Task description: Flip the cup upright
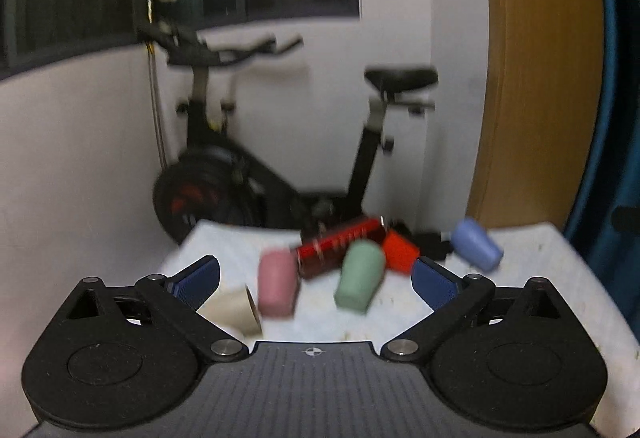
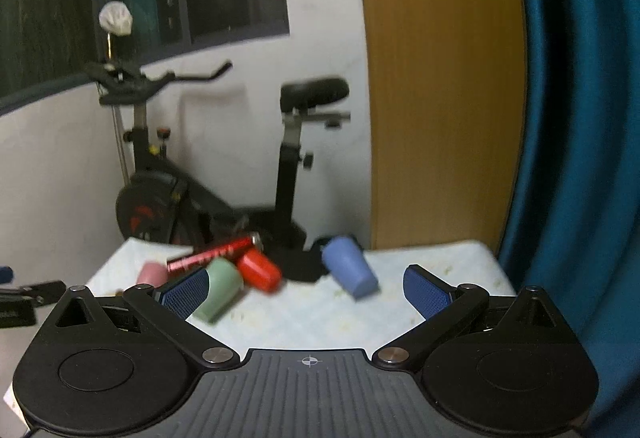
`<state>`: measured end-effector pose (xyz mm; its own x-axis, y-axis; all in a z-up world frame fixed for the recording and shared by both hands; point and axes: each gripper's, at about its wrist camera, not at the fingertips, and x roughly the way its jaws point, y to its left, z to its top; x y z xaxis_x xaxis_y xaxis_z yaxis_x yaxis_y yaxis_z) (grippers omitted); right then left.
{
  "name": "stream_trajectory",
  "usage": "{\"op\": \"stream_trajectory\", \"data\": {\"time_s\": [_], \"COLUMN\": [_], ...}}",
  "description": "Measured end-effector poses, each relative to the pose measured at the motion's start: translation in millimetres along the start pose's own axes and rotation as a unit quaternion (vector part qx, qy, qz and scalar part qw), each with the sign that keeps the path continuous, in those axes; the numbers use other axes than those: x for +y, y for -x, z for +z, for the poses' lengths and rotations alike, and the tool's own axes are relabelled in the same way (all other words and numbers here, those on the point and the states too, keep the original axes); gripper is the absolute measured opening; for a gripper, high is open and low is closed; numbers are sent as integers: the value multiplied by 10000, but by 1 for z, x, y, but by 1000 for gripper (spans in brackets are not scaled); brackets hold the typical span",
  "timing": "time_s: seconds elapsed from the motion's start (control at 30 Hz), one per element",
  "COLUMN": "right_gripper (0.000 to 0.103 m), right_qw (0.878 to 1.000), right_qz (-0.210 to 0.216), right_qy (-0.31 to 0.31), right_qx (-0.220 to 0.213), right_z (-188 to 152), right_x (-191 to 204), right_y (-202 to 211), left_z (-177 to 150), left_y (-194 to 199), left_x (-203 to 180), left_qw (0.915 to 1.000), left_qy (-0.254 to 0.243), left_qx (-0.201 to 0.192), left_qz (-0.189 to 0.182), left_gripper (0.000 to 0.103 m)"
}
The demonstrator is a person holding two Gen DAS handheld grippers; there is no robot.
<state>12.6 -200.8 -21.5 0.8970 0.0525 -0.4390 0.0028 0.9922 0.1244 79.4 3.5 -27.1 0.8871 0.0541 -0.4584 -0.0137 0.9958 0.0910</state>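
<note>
Several cups lie on their sides on a small white table (image 1: 328, 322): a beige cup (image 1: 236, 312), a pink cup (image 1: 277, 290), a green cup (image 1: 358, 280), a red cup (image 1: 400, 252) and a blue cup (image 1: 478, 250). The right wrist view shows the pink cup (image 2: 152, 274), green cup (image 2: 220, 290), red cup (image 2: 262, 270) and blue cup (image 2: 350, 272). My left gripper (image 1: 316, 280) is open and empty above the near table edge. My right gripper (image 2: 306, 288) is open and empty, held short of the cups.
A red cylinder (image 1: 340, 246) lies behind the cups. A black exercise bike (image 1: 260, 165) stands beyond the table by the white wall. A wooden panel (image 2: 440, 85) and blue curtain (image 2: 580, 117) are at the right.
</note>
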Motion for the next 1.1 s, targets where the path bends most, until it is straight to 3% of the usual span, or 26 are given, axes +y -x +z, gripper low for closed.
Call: {"op": "stream_trajectory", "data": {"time_s": [0.13,0.33,1.1], "right_gripper": [103,103,103], "right_qw": [9999,9997,9996], "right_qz": [41,107,72], "right_qy": [40,63,50], "right_qx": [-162,-232,-256], "right_z": [10,14,15], "right_x": [3,7,13], "right_y": [12,22,24], "left_z": [13,22,19], "left_y": [20,33,45], "left_x": [-5,-10,0], "left_qw": [9992,9978,9972], "left_qy": [12,94,309], "left_qx": [-393,-647,-675], "left_qz": [119,94,62], "left_gripper": [103,103,103]}}
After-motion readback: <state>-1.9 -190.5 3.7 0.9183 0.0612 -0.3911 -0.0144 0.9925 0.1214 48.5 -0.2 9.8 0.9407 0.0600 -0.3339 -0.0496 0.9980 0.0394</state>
